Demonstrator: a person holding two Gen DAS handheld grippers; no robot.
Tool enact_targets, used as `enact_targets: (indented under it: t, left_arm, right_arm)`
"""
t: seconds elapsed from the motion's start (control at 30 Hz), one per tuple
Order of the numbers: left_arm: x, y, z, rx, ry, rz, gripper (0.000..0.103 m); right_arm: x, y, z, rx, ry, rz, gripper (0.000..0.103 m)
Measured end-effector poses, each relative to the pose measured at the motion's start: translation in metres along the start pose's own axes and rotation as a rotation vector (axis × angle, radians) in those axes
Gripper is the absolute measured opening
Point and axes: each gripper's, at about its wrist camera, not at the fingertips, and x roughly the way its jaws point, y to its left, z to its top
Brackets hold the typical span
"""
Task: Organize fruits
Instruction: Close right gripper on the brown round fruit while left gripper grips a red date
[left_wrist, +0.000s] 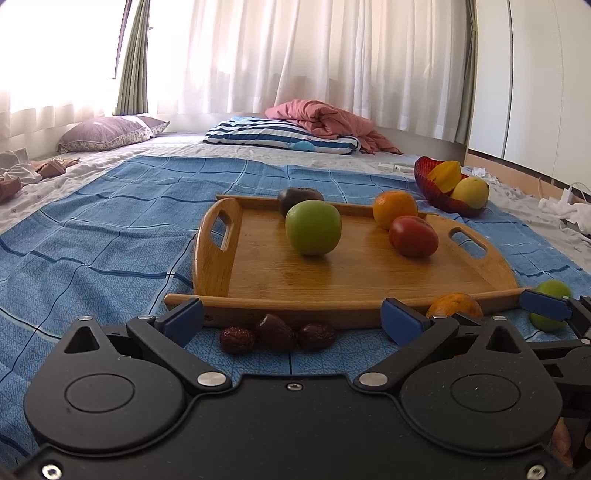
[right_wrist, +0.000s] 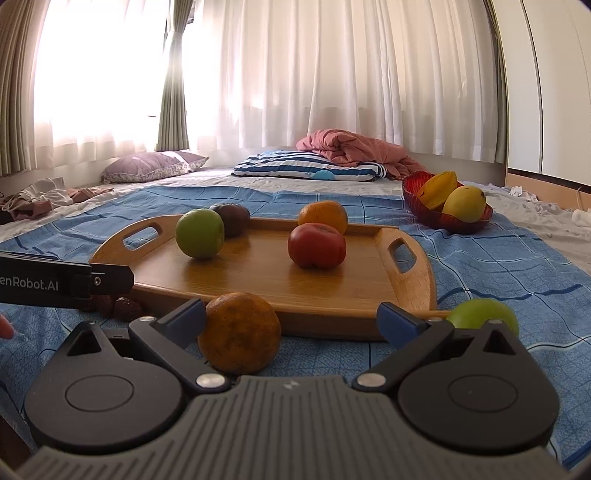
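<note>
The only legible writing is white lettering on the black body of the left claw (right_wrist: 66, 282) where it enters the right wrist view from the left edge: "enRobot.AI", its start cut off.

A wooden tray (left_wrist: 369, 280) of golden, grained wood with rounded ends and two slot handles lies on a blue checked bedspread (left_wrist: 110, 221) over the bed. Four fruits sit on it: one smooth green apple (left_wrist: 313, 227), one dark purple round fruit (left_wrist: 297, 199) just behind it, one orange (left_wrist: 394, 208) and one glossy red tomato-like fruit (left_wrist: 413, 236) in front of the orange.

On the bedspread just before the tray's near rim lie three wrinkled dark red dates (left_wrist: 277, 334) in a row, one dull, rough-skinned orange (right_wrist: 239, 334) and one small green fruit (right_wrist: 482, 314).

The left claw (left_wrist: 291, 319) hangs spread wide, its blue pads either side of the dates and touching none. The right claw (right_wrist: 291, 319) is also spread; the rough orange lies against its left blue pad, while the right pad stands clear of it.

To the far right, a red ribbed glass bowl (left_wrist: 428, 181) holds one yellow starfruit (left_wrist: 448, 175) and one yellow mango (left_wrist: 471, 192).

Farther back on the bed lie one purple pillow (left_wrist: 107, 133), one blue-and-white striped pillow (left_wrist: 273, 134) and a crumpled pink quilt (left_wrist: 325, 120), before sheer white curtains (left_wrist: 295, 55).
</note>
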Motion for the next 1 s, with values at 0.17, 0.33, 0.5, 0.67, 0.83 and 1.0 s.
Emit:
enact_targets:
  t: [0.17, 0.33, 0.5, 0.67, 0.83, 1.0]
  left_arm:
    - [0.003, 0.005, -0.003, -0.006, 0.023, 0.005, 0.102]
    - [0.005, 0.007, -0.006, -0.009, 0.032, 0.010, 0.102]
    - [0.008, 0.008, -0.009, -0.007, 0.037, 0.025, 0.102]
    - [0.011, 0.009, -0.012, -0.009, 0.040, 0.036, 0.102]
    - [0.015, 0.011, -0.014, -0.004, 0.041, 0.053, 0.102]
    - [0.016, 0.014, -0.015, -0.011, 0.038, 0.059, 0.098]
  right_arm:
    - [0.001, 0.005, -0.006, -0.008, 0.014, 0.007, 0.103]
    - [0.005, 0.009, -0.011, -0.023, 0.030, 0.013, 0.103]
    - [0.008, 0.011, -0.012, -0.031, 0.035, 0.010, 0.103]
    - [0.010, 0.010, -0.014, -0.026, 0.044, 0.010, 0.103]
    - [0.014, 0.009, -0.015, -0.026, 0.052, 0.006, 0.103]
    - [0.016, 0.008, -0.016, -0.023, 0.057, 0.007, 0.103]
